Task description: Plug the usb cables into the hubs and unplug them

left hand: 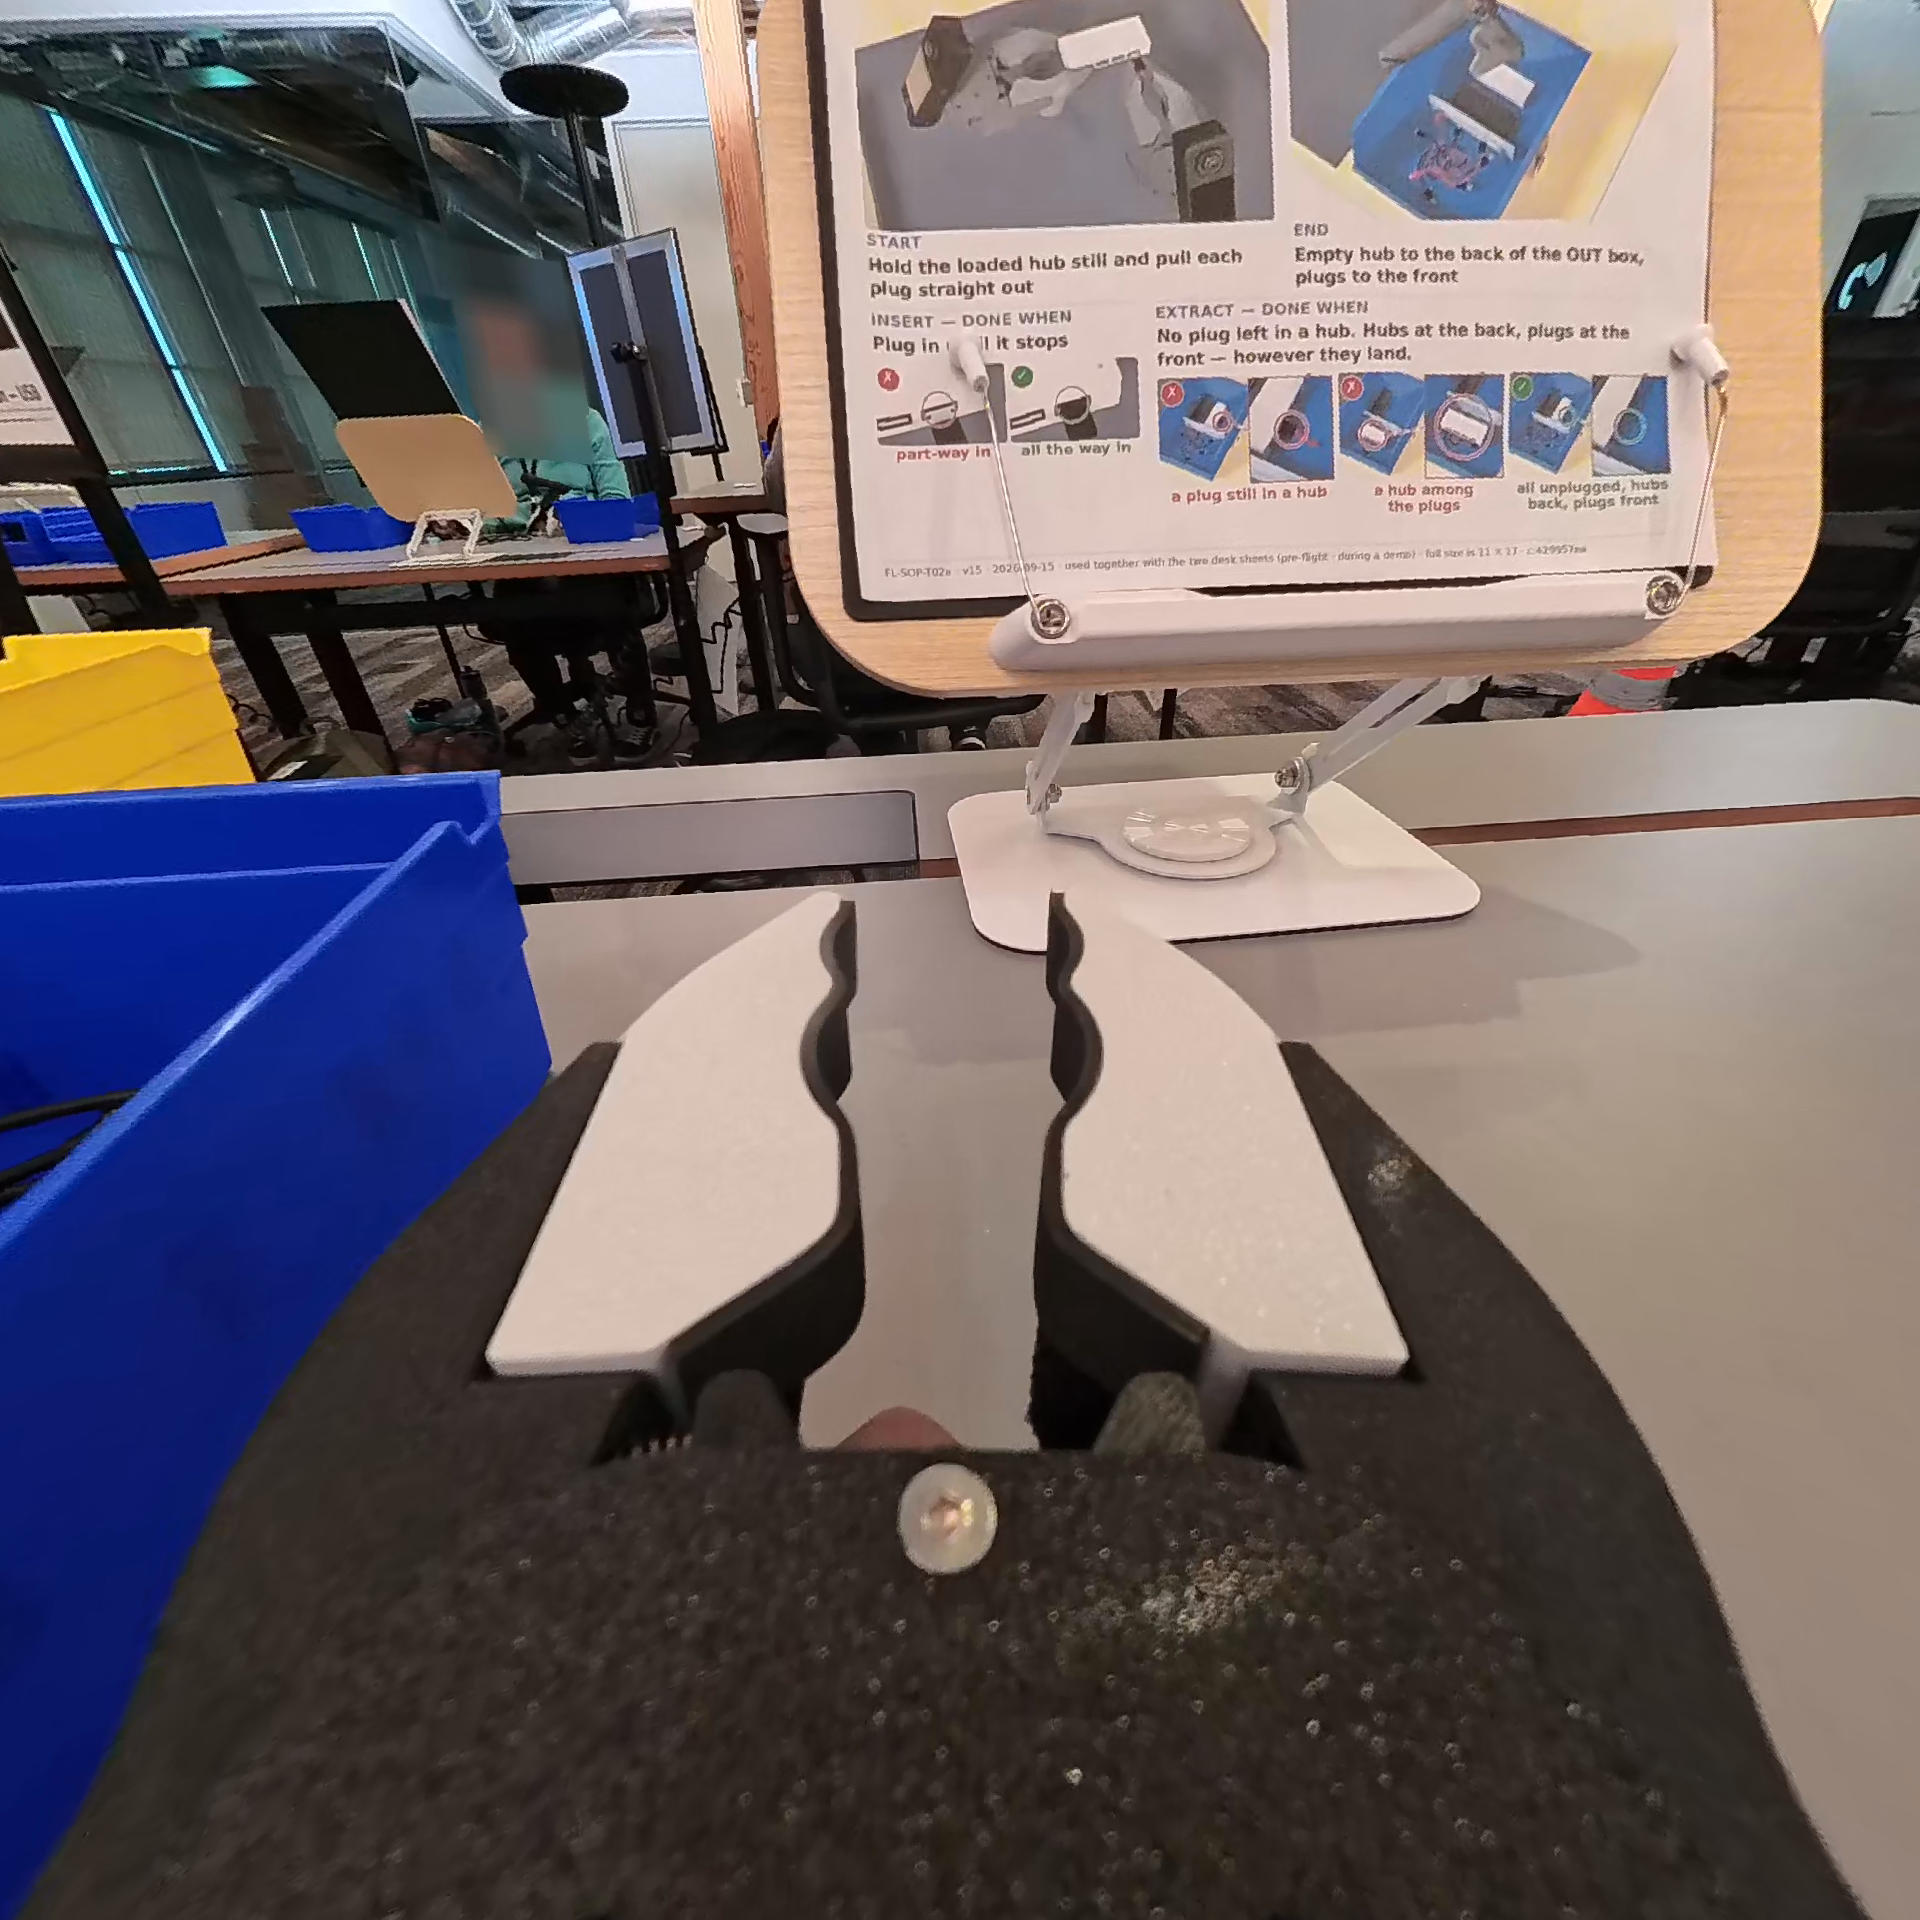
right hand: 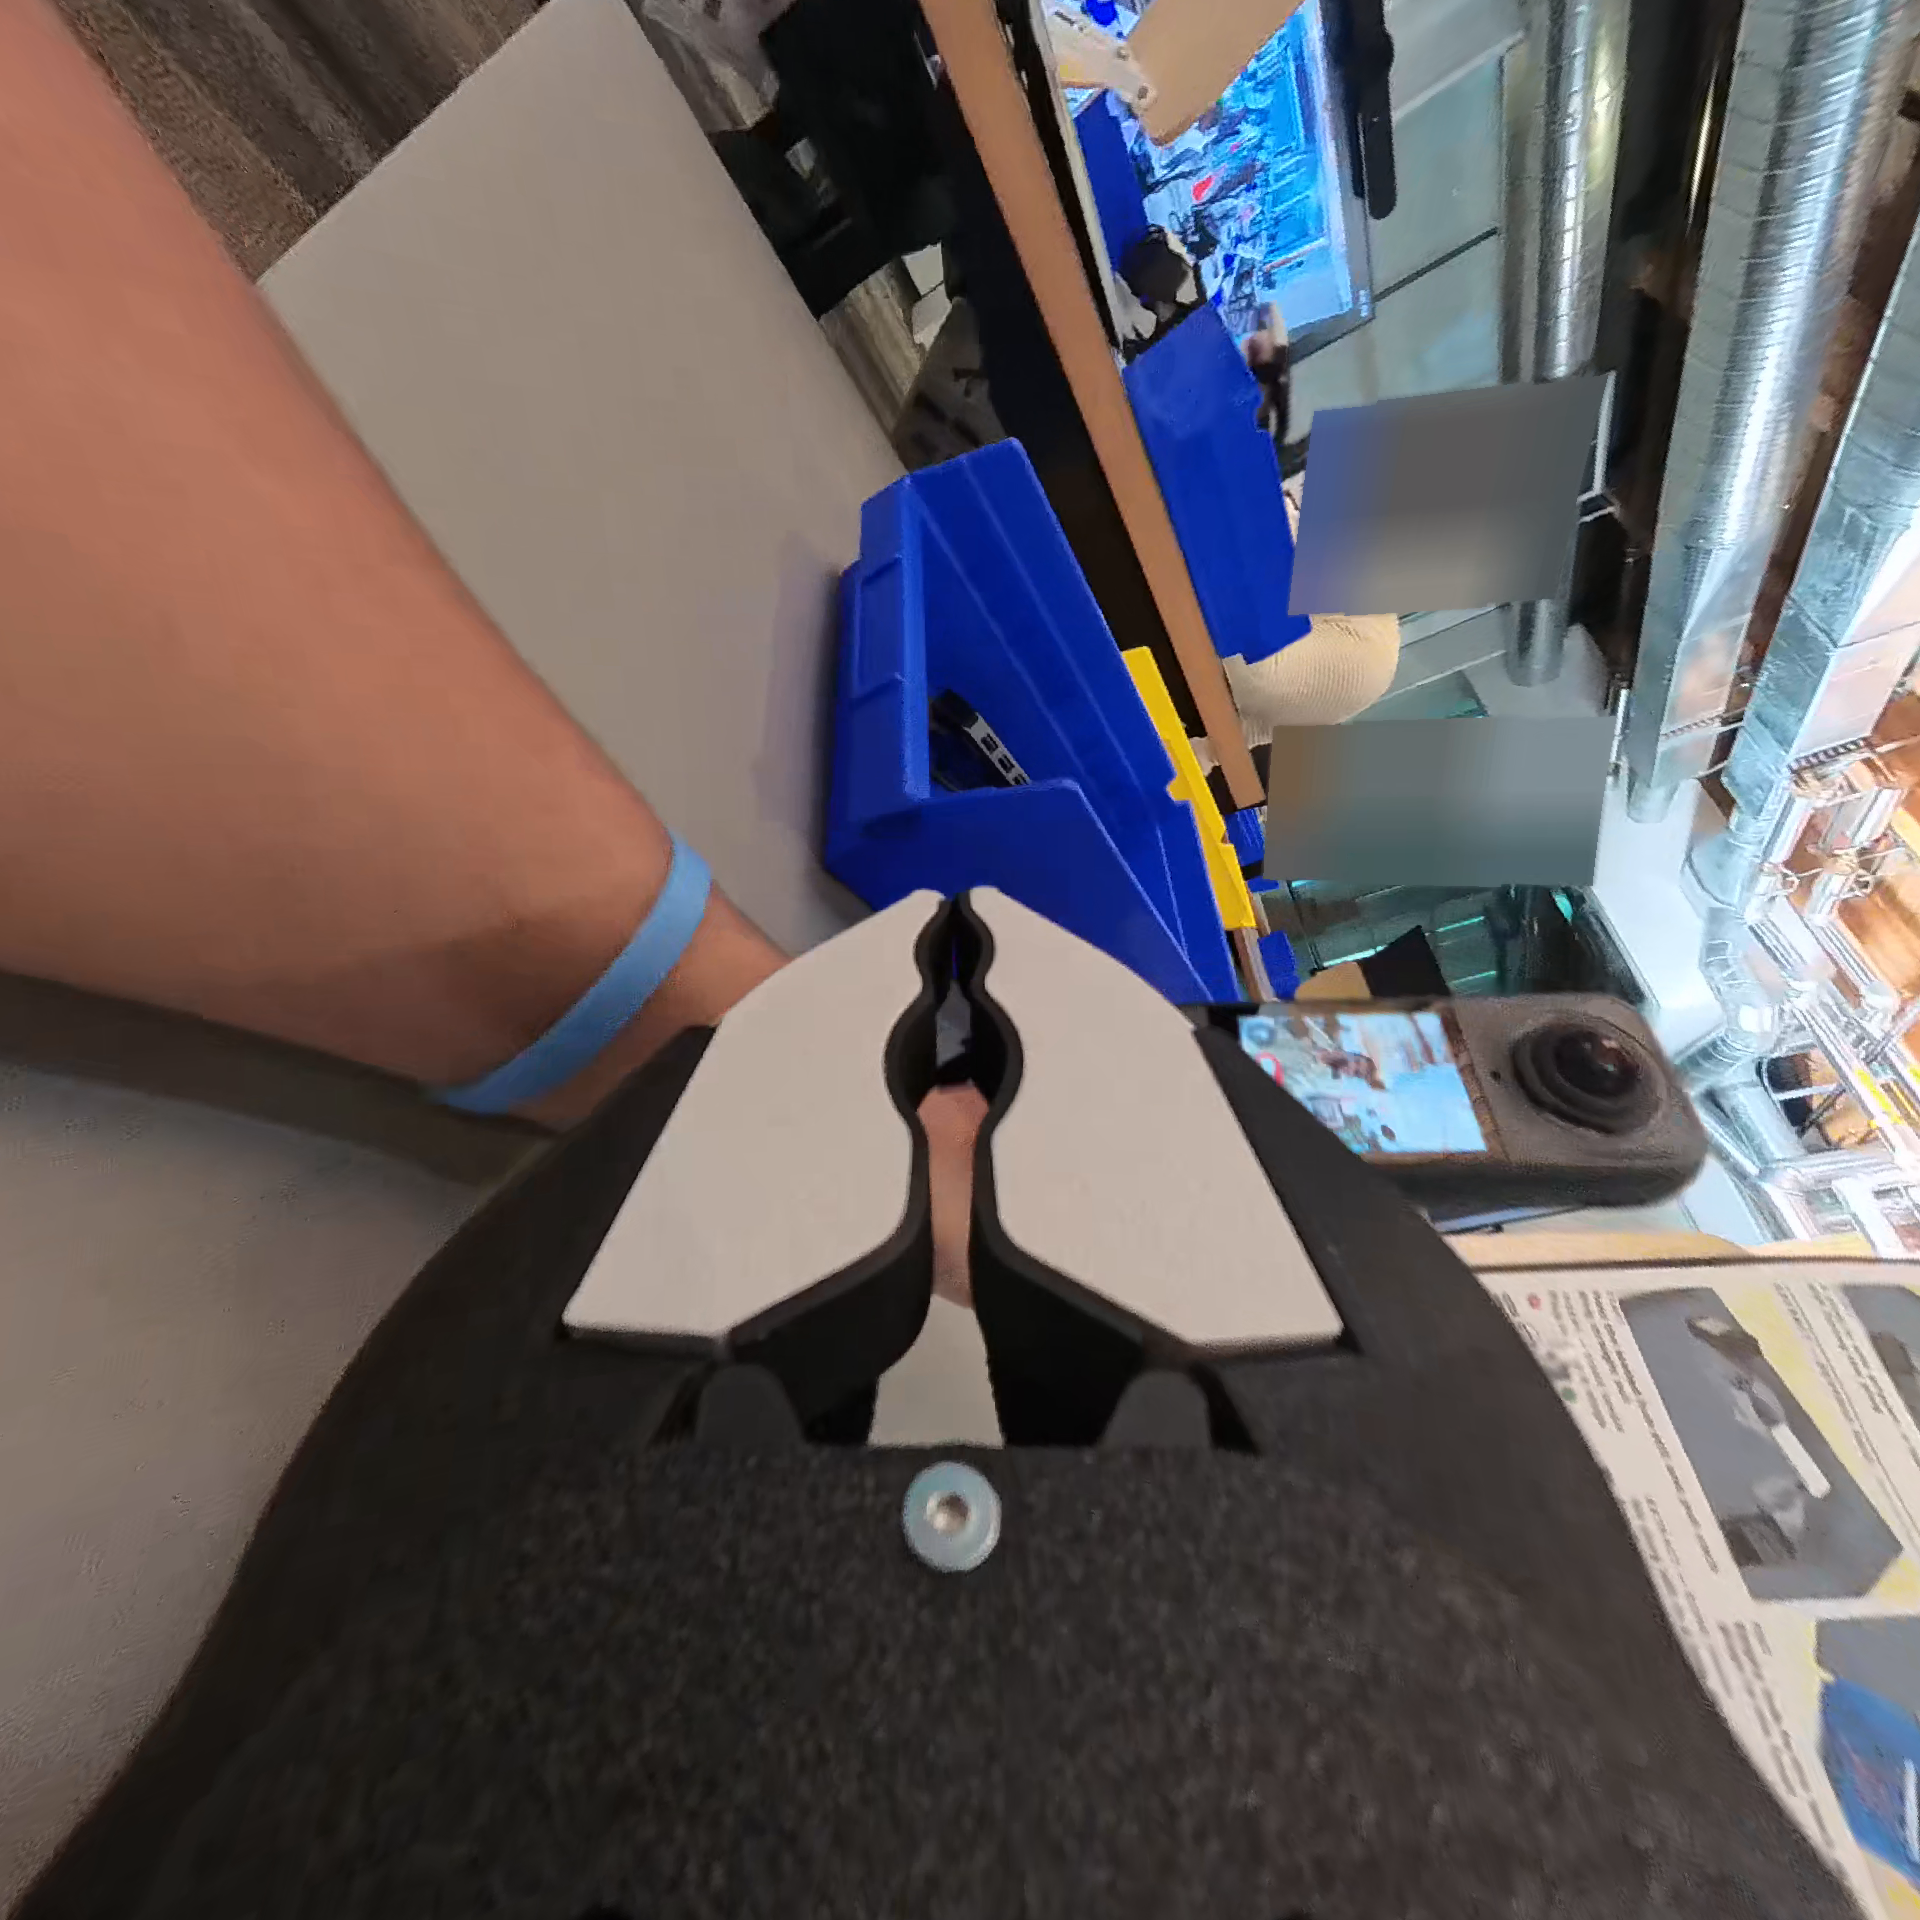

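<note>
My left gripper (left hand: 949, 906) is open and empty, held low over the grey table (left hand: 1558, 1143) beside a blue bin (left hand: 260, 1039). A black cable (left hand: 52, 1132) shows inside that bin at the left edge. My right gripper (right hand: 961, 902) is shut with its tips touching and nothing visible between them. It is rolled sideways and points at the blue bin (right hand: 997, 665). A dark item with pale marks (right hand: 992, 750) lies in the bin; I cannot tell what it is. No hub or plug is clearly in view.
An instruction sheet on a wooden stand (left hand: 1299, 312) stands behind the table on a white base (left hand: 1216, 862). A yellow bin (left hand: 104, 707) sits behind the blue one. A person's forearm with a blue wristband (right hand: 603, 987) and the other gripper's camera (right hand: 1507, 1091) flank my right gripper.
</note>
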### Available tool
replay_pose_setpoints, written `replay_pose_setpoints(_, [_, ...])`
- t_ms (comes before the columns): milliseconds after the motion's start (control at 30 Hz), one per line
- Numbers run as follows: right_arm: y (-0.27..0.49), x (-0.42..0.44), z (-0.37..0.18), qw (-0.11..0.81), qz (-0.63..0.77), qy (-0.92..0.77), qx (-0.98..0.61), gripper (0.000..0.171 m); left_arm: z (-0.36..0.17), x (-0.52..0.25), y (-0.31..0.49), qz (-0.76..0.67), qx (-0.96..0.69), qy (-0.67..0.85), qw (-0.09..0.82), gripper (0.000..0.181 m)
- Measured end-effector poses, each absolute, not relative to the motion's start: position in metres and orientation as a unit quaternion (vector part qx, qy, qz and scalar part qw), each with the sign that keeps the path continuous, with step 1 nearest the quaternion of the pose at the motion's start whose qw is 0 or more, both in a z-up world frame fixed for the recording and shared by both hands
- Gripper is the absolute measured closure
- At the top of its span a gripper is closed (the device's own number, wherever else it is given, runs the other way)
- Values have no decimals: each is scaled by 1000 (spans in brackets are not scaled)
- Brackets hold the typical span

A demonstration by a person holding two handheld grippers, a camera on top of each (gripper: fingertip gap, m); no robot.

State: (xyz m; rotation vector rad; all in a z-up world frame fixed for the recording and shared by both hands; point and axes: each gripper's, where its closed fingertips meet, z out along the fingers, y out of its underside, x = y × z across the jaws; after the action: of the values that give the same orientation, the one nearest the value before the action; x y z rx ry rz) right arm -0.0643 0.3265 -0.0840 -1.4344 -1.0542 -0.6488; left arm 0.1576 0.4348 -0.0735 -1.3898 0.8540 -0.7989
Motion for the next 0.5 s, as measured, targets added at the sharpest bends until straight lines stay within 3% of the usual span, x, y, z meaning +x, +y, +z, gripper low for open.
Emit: replay_pose_setpoints(500, [338,-71,-68,593,-281,-442,-612,171,-73,158,435,-348,-604,369,615,146])
